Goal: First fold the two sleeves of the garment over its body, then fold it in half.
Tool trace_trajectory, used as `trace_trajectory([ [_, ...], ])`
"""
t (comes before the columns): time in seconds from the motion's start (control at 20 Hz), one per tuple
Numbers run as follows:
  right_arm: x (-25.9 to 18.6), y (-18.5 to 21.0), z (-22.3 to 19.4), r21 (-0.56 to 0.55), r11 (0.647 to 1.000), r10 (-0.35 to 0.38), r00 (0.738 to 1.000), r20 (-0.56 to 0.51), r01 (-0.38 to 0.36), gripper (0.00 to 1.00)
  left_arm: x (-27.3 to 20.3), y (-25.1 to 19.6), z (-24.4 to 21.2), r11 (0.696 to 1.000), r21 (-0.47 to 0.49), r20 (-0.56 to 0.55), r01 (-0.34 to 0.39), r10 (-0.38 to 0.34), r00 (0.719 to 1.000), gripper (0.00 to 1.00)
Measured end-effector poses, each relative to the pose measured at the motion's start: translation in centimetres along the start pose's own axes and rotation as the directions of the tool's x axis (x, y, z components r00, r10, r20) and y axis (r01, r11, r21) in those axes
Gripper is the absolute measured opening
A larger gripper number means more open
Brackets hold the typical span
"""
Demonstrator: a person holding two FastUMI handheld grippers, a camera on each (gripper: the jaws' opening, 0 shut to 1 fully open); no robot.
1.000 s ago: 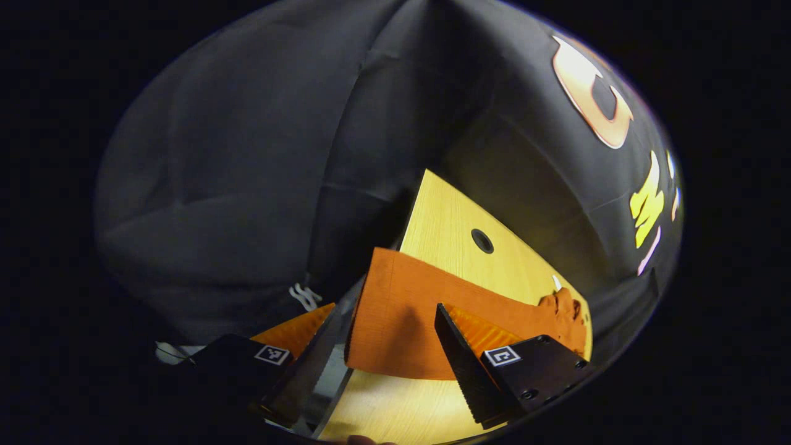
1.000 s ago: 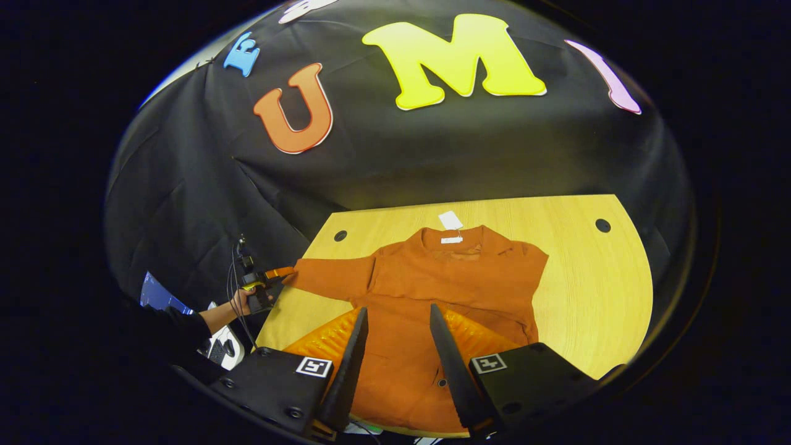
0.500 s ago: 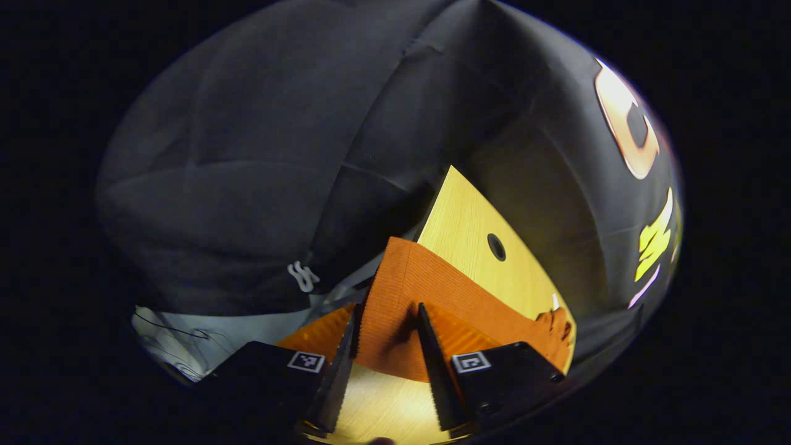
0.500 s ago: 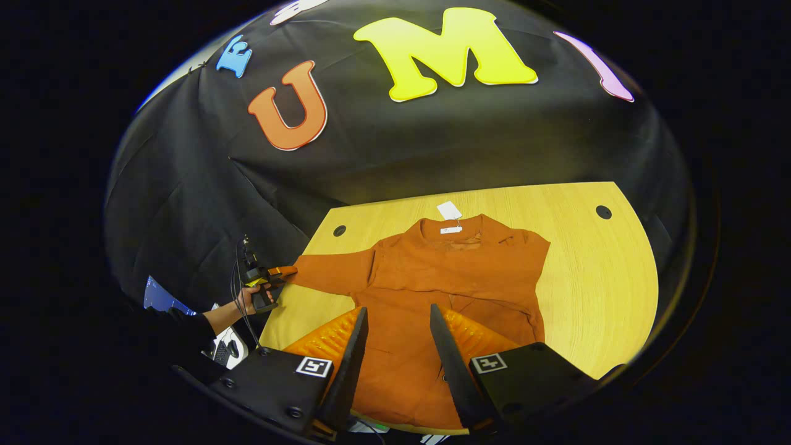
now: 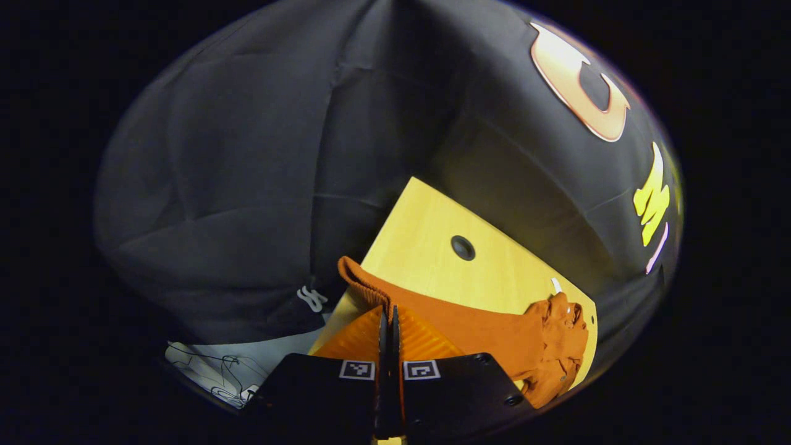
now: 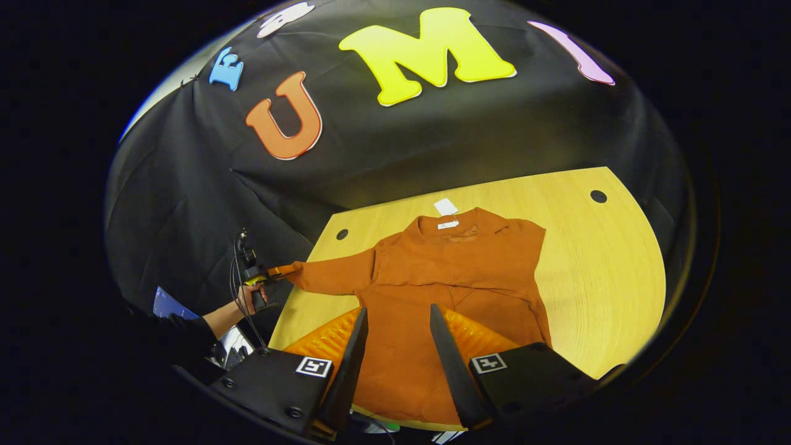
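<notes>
We have the left gripper [image 5: 388, 321] clamped on the sleeve [image 5: 371, 285] cuff; right gripper [image 6: 395, 321] apart. Next, we judge, carry sleeve 1 over the garment [image 6: 457, 272] body.

Left gripper [image 5: 389, 324] on sleeve cuff [image 5: 364, 285]

My left gripper [image 5: 389, 321] shows at the bottom centre of the left gripper view as two black blocks, each bearing a small square black-and-white marker and round screws. My right gripper [image 6: 395, 327] has the same marked blocks at lower centre. At lower left, my dark long sleeve [image 6: 179, 334] and thin black cables [image 6: 238, 278] appear.
</notes>
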State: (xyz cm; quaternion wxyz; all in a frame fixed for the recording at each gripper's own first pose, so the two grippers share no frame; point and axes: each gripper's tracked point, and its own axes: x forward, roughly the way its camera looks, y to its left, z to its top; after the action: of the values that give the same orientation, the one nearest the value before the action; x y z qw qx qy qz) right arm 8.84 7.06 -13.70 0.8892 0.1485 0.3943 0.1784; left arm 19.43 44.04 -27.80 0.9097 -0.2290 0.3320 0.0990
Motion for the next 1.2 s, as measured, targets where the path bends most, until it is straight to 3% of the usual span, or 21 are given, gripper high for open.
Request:
trace_trajectory([
  [0.15,-2.0,-0.6,0.2,0.019,0.999,0.033,0.999,0.043,-0.034,0.67,-3.2,-5.5,2.0,0.999,0.014,0.057,0.031,-0.031,0.998,0.03],
  [0.35,-5.6,-2.3,0.2,-0.021,0.997,0.075,0.992,0.101,-0.073,0.74,-8.1,-15.0,4.4,0.992,0.082,0.144,0.093,-0.104,0.984,0.03],
  [0.45,-7.9,-3.5,0.7,-0.037,0.996,0.09,0.986,0.14,-0.085,0.84,-10.6,-20.9,4.8,0.982,0.129,0.175,0.141,-0.162,0.971,0.03],
  [0.6,-11.4,-5.7,1.1,-0.027,0.995,0.101,0.977,0.191,-0.097,0.9,-12.6,-29.9,4.9,0.96,0.198,0.209,0.2,-0.241,0.948,0.03],
  [0.7,-13.5,-7.5,1.7,-0.013,0.995,0.103,0.969,0.225,-0.103,0.97,-13.4,-35.2,4.0,0.939,0.254,0.208,0.231,-0.287,0.935,0.03],
  [1.05,-21.9,-16.1,1.5,0.04,0.999,0.007,0.936,0.353,-0.022,0.97,-13.3,-50.8,-3.2,0.858,0.367,0.091,0.36,-0.418,0.904,0.03],
  [1.2,-25.1,-19.5,0.9,0.068,0.997,-0.046,0.919,0.392,0.02,0.98,-11.0,-55.1,-7.7,0.827,0.414,0.009,0.38,-0.422,0.907,0.03],
])
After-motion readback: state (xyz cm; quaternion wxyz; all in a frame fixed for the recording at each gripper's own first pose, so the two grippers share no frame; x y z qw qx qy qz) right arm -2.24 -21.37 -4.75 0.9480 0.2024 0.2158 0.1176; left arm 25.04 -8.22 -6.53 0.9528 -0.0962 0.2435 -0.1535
